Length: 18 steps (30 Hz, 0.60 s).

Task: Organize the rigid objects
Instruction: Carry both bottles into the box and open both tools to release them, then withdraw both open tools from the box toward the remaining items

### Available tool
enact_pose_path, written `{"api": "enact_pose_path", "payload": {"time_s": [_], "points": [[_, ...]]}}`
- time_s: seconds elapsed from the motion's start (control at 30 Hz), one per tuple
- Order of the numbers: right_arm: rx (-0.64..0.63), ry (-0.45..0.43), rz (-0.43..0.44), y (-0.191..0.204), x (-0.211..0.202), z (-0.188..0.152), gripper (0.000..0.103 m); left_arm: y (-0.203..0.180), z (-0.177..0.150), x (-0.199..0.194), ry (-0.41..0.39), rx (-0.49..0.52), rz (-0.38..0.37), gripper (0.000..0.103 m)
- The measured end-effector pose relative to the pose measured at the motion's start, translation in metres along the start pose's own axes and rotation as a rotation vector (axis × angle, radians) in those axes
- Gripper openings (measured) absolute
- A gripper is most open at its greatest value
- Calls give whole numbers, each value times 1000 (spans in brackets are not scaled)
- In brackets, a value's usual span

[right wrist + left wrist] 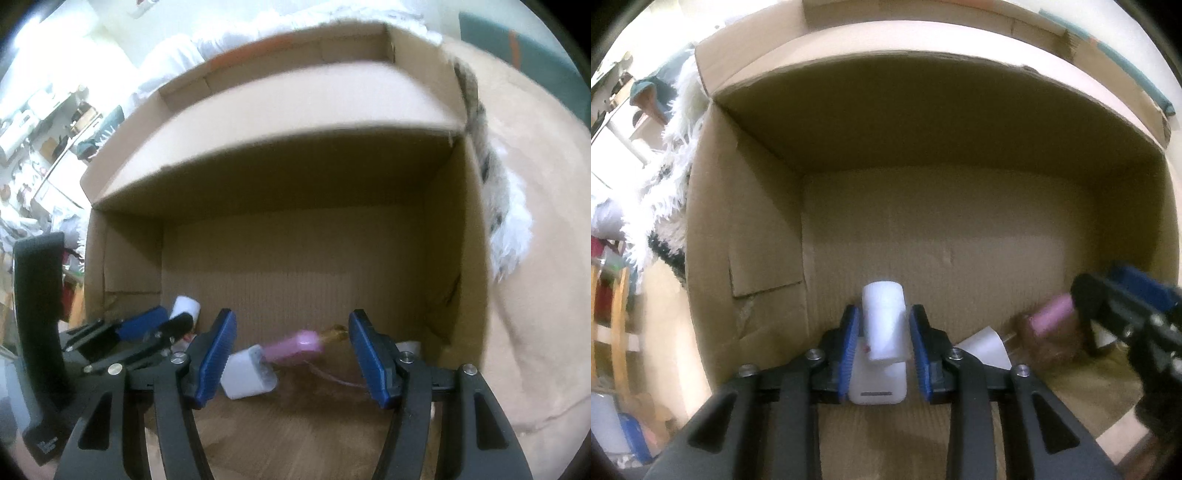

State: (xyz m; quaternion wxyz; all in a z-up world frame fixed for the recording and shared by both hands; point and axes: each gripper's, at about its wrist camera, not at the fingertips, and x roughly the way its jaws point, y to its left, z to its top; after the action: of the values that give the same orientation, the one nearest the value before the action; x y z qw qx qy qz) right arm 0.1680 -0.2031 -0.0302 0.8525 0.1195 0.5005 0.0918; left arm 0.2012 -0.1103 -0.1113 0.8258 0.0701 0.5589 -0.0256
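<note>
Claw (882,350) on my left points steeply down into the cardboard box (923,122), and a white bottle (883,325) stands between its blue pads (849,350); I see slim gaps on both sides of the bottle, so the pads do not press it and the claw is parted around it. The bottle's round cap points toward the far wall, its flat base toward my camera, and it rests on the box floor near the left wall. My right claw (291,356) hangs over the same box with its jaws standing wide and nothing gripped; below the gap between its fingers lies a pink object (295,347), blurred, with something amber or gold at its far end that I cannot make out. Just beside the pink object, toward the left finger, sits a white blocky item (245,376), tilted on the floor. A further small white thing (408,347) peeks out behind the right finger. From the right camera I see the left claw and the white bottle in the box's near left corner. Outside the box, white shaggy fabric (676,147) lies against its left wall.
</note>
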Motion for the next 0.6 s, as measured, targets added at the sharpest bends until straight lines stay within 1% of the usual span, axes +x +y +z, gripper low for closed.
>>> {"api": "enact_pose_path", "payload": {"time_s": [0.07,0.1,0.13,0.2,0.3,0.37,0.43,0.47,0.53,0.6], "points": [[-3,-14,5,1,-3,1,66,-2,-2,-1,-1,-3,0,39],[-2,-19,9,1,-4,2,67,-5,-3,-2,-2,-1,-6,40],[0,-21,12,1,-5,2,69,-4,-3,-6,-4,1,2,40],[14,-29,18,-2,-8,3,71,-5,-2,-11,-6,1,17,41],[38,-41,30,-9,-14,5,71,-10,-3,-16,-8,1,14,46],[59,-45,40,-13,-17,6,71,-10,-4,-21,-22,-3,18,50],[80,-48,53,-16,-19,6,72,-7,-7,-28,-37,-10,21,52],[89,-48,63,-18,-20,6,72,-3,-9,-31,-41,-14,21,52],[100,-47,79,-19,-22,6,77,0,-10,-36,-42,-24,23,53],[101,-53,89,-20,-25,3,78,3,-11,-35,-33,-24,30,53]]}}
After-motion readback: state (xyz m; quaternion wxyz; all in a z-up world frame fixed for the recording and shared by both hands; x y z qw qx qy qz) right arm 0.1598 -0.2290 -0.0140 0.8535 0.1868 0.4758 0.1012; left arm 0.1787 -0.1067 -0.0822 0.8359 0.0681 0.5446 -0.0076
